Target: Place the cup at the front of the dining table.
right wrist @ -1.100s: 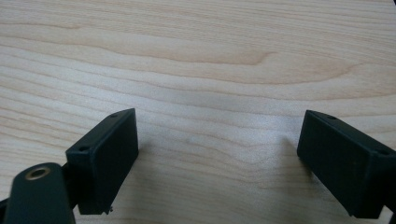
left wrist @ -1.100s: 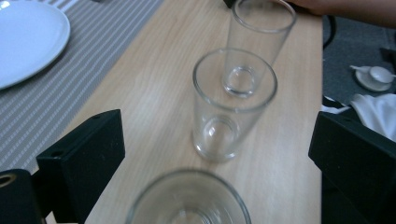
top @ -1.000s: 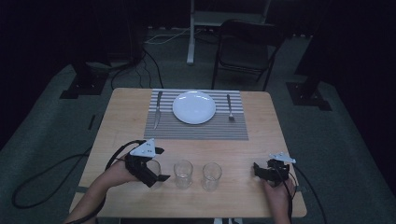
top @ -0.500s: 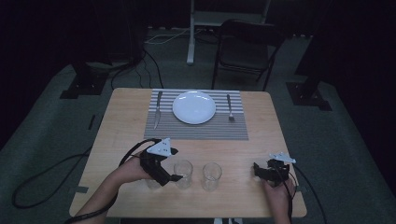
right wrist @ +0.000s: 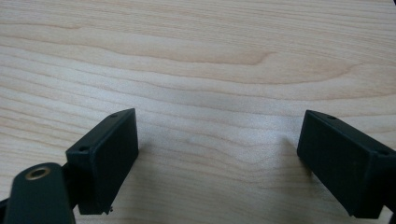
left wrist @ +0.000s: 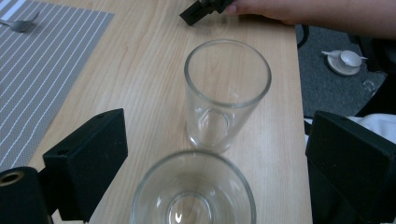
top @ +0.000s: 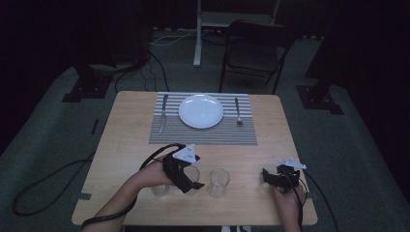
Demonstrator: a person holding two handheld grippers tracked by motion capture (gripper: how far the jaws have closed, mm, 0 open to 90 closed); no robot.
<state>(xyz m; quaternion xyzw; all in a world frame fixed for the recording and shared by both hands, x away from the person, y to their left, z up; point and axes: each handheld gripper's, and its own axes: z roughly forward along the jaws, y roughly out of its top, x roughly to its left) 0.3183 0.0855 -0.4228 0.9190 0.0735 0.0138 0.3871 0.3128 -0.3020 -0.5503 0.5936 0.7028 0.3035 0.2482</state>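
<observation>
Three clear drinking glasses stand in a row near the counter's (top: 125, 125) six o'clock edge. Around the middle glass (left wrist: 194, 193) sits the left claw (top: 189, 180), jaws apart, not yet pressing; they have just been closing slightly. Beyond it, at twelve o'clock in the left gripper view, stands the next glass (left wrist: 227, 93). Thin, smooth and breakable, it likely needs a gentle squeeze at mid-wall. The right claw (top: 271, 177) rests open at four o'clock.
</observation>
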